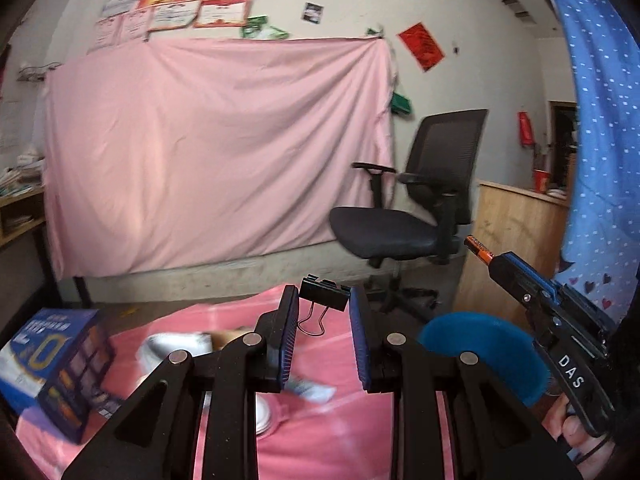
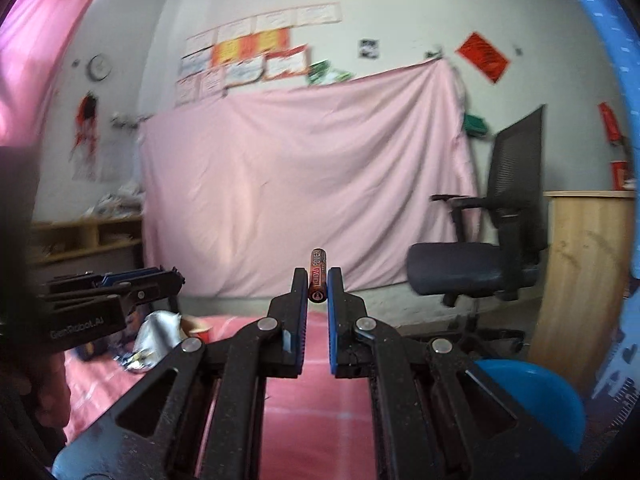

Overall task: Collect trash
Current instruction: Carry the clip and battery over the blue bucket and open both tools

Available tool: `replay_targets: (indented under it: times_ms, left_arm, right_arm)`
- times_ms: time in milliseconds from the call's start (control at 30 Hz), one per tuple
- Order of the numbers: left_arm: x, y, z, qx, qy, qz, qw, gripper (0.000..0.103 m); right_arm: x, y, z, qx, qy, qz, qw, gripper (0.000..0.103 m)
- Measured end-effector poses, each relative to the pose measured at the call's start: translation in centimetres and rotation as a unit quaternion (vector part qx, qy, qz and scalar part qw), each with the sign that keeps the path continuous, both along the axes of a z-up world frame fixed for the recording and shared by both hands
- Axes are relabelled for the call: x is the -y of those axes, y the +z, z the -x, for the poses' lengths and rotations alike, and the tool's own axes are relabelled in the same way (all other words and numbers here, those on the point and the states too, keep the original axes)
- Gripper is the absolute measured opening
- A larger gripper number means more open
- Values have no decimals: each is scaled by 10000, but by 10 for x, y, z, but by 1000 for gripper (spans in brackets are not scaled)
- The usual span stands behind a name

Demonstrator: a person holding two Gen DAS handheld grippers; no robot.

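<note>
In the left wrist view my left gripper (image 1: 324,305) is shut on a black binder clip (image 1: 322,294), held up over the pink-covered table (image 1: 328,360) with its wire handles hanging down. My right gripper (image 2: 318,285) is shut on a black-and-orange battery (image 2: 317,276) that sticks out past the fingertips, pointing level. From the left wrist view the right gripper (image 1: 496,260) shows at the right with the battery (image 1: 478,247) at its tip, above a blue bowl (image 1: 480,354). The left gripper (image 2: 176,278) appears at the left edge of the right wrist view.
A blue box (image 1: 56,368), a crumpled white wrapper (image 1: 176,344) and a white lid (image 1: 266,416) lie on the table. A silvery wrapper (image 2: 156,332) and red cup (image 2: 198,334) sit at the left. A black office chair (image 1: 420,208) and a wooden partition (image 1: 512,248) stand beyond.
</note>
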State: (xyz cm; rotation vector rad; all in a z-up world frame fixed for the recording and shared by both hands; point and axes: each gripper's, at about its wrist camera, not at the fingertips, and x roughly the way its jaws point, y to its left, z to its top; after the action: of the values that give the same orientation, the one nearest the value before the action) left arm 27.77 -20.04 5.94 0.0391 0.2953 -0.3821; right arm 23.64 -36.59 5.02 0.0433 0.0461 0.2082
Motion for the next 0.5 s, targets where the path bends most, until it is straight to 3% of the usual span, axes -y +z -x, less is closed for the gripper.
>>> replay_targets:
  times_ms: [267,500]
  left_arm:
    - [61,6,-16,-119,-611,-22,9981,22]
    - [116,-8,-23,-391,-1088,-95,9933,22]
  right_arm:
    - [47,1,12,-57,-831,-184,9964,36]
    - [84,-13,18,-450,-1346,-167,9897,36]
